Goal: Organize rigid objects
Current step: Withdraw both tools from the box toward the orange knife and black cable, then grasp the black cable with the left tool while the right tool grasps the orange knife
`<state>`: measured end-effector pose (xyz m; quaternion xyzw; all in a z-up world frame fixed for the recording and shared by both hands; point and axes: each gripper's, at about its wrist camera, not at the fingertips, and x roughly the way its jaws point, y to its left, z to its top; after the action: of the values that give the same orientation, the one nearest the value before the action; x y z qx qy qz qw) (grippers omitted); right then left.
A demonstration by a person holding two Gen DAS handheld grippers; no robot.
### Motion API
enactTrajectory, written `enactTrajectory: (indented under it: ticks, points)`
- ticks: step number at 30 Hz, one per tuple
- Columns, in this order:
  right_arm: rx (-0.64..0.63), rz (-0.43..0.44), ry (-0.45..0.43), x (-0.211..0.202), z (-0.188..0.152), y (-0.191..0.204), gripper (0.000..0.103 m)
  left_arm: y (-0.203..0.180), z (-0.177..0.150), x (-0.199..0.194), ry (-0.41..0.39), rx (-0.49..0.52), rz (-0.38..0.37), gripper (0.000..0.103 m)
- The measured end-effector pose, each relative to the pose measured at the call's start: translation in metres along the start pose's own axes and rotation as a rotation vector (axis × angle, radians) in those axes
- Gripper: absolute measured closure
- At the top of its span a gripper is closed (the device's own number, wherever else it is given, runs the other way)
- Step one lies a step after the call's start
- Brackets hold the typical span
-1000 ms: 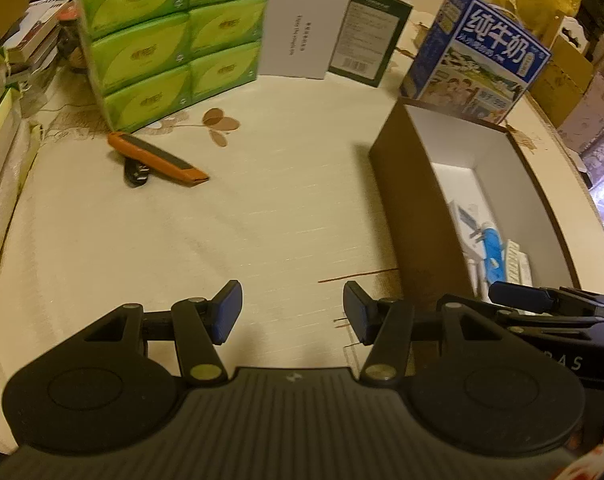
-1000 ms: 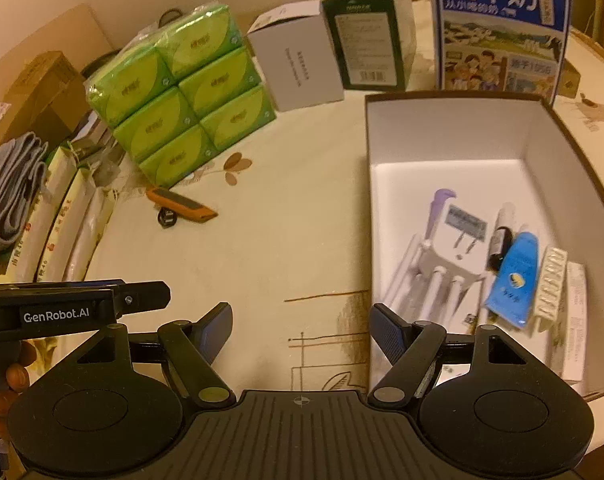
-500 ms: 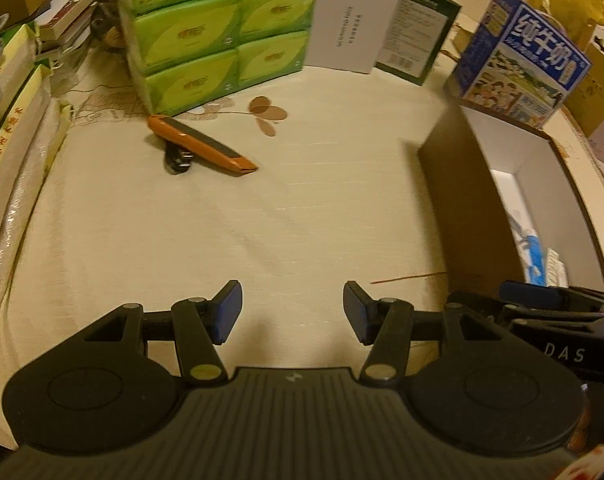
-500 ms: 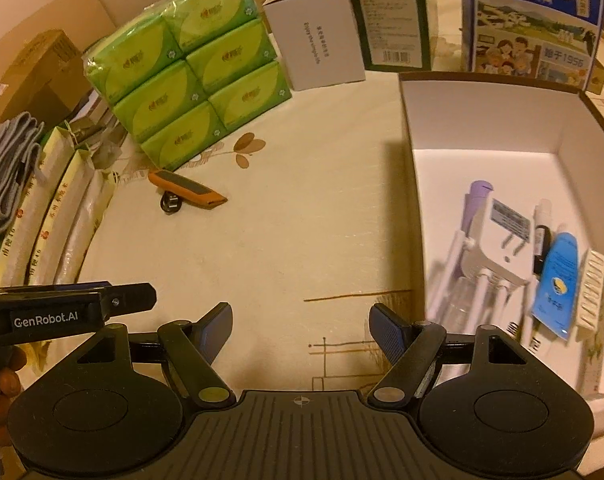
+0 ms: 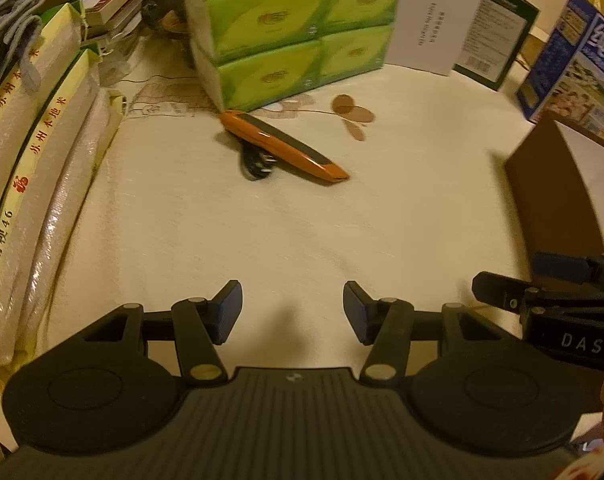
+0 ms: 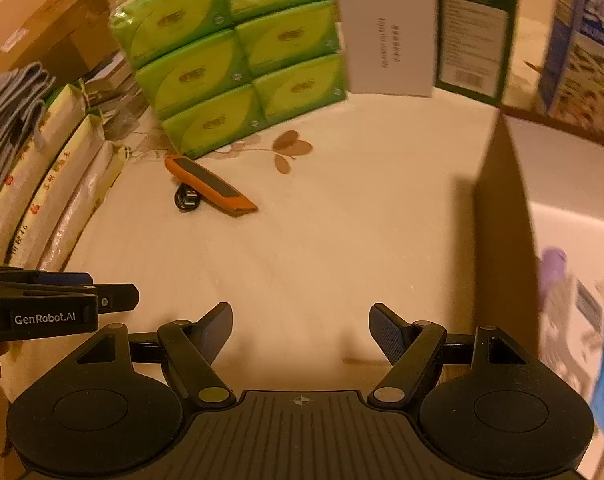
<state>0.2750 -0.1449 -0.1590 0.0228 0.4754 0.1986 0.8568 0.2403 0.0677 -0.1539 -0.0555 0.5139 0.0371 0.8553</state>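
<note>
Both sets of jaws released, nothing between: left gripper (image 5: 293,307), right gripper (image 6: 300,326). Orange utility knife (image 5: 282,145) lying on the surface (image 5: 302,232) beside tissue packs (image 5: 294,32), across a small black item (image 5: 256,162). Best approached squarely across the narrow body, then carried to the open box (image 6: 501,216)

both claws are matte black plastic. the left claw (image 5: 293,312) has a ribbed centre plate with a small pale mark, two round discs at its sides, brass-coloured pivot pins and dark blue finger pads (image 5: 230,307). the right claw (image 6: 300,334) is built alike, with ridged blue pads (image 6: 387,334). white lettering on their sides reads "genrobot.ai" and "das".
</note>
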Motion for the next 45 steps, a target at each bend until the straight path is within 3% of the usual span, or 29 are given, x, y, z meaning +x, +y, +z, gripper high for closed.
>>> enactTrajectory:
  ticks: [13,20,28,30,31,36,38,45]
  points:
    - [-0.214,0.051,-0.050,0.074,0.037,0.036,0.032,0.033,0.028,0.049,-0.053,-0.016,0.037,0.053]
    - [-0.356,0.067,-0.073,0.120,0.051,0.056,0.050,0.050,0.043,0.073,-0.081,-0.028,0.042,0.053]
    - [-0.467,0.063,-0.083,0.159,0.063,0.073,0.054,0.062,0.050,0.088,-0.092,-0.042,0.040,0.053]
    - [-0.494,0.054,-0.080,0.164,0.063,0.076,0.059,0.063,0.051,0.090,-0.096,-0.037,0.036,0.053]
    - [-0.499,0.054,-0.072,0.167,0.064,0.076,0.069,0.063,0.051,0.091,-0.098,-0.036,0.033,0.053]
    - [-0.469,0.050,-0.076,0.162,0.057,0.069,0.076,0.059,0.053,0.094,-0.117,-0.014,0.001,0.054]
    - [-0.423,0.030,-0.075,0.157,0.052,0.062,0.090,0.055,0.054,0.095,-0.124,-0.002,-0.011,0.054]
    - [-0.110,-0.019,-0.062,0.136,0.047,0.022,0.091,0.039,0.067,0.115,-0.130,0.033,-0.019,0.054]
